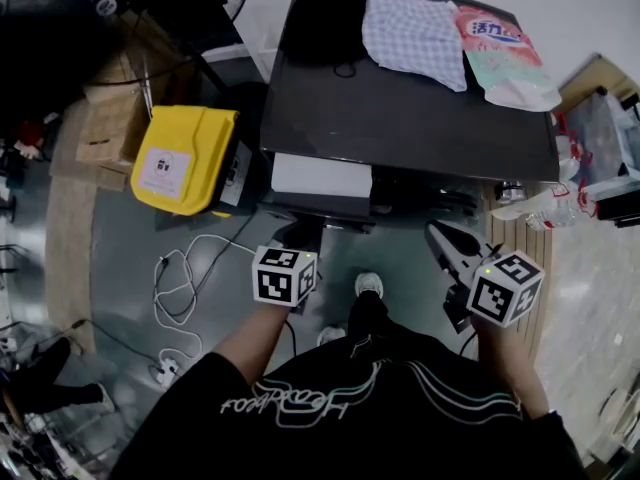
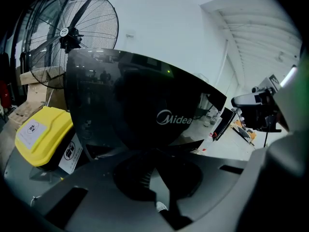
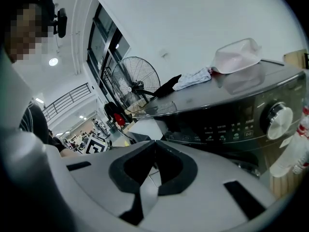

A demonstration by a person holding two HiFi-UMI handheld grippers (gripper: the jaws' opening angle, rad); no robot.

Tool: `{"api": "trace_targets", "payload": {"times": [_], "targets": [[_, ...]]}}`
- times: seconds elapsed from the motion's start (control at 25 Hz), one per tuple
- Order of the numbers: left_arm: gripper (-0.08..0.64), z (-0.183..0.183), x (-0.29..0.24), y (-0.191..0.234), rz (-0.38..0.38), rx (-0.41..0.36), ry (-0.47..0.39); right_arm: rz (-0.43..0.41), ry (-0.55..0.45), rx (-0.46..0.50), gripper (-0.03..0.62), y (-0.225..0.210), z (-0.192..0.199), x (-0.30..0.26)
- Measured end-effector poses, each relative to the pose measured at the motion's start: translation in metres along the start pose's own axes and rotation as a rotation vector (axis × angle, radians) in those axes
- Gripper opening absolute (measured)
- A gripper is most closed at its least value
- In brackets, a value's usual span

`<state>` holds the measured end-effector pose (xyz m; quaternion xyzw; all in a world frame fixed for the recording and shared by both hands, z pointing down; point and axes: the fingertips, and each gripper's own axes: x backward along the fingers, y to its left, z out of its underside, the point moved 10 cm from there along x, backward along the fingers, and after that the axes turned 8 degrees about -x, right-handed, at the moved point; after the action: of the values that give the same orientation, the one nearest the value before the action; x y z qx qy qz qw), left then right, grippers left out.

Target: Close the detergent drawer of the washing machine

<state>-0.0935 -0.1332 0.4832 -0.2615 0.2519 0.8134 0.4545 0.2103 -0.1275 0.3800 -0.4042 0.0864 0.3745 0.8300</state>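
Left gripper, jaws pressed tip to tip with nothing between them, hovers before the washing machine, and we read it as the tool for the job. In the head view the detergent drawer stands pulled out of the machine's front at its left end. It is a white tray whose long axis runs from 12 to 6 o'clock, with its outer end facing us. That end lies near the left gripper, at its 12 o'clock. Whether the two touch we cannot tell, since dark gripper and dark panel merge there. The left gripper view shows only the glossy dark door, not the drawer, which suggests to us that this gripper sits a little low. Right gripper is likewise closed on nothing. In its own view the white drawer juts out at 9 o'clock of the control panel, and in the head view it hangs well apart, toward 4 o'clock of the drawer. We judge the left gripper the nearer by far, and the coming move a straight push toward 12 o'clock along the drawer's axis, square on its front so it does not skew. On the machine's top lie a black cloth, a checked cloth and a detergent pouch, away from the drawer's path.
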Motion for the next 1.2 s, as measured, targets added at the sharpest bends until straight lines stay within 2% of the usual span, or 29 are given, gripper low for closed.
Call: {"api": "trace_targets", "payload": {"times": [0.72, 1.2], "targets": [[0.023, -0.018, -0.02, 0.007, -0.058, 0.017, -0.007, -0.019, 0.026, 0.032, 0.028, -0.021, -0.027, -0.009], [0.023, -0.027, -0.03, 0.011, -0.08, 0.0, -0.005, -0.04, -0.001, 0.048, 0.028, -0.024, -0.036, -0.009]]}}
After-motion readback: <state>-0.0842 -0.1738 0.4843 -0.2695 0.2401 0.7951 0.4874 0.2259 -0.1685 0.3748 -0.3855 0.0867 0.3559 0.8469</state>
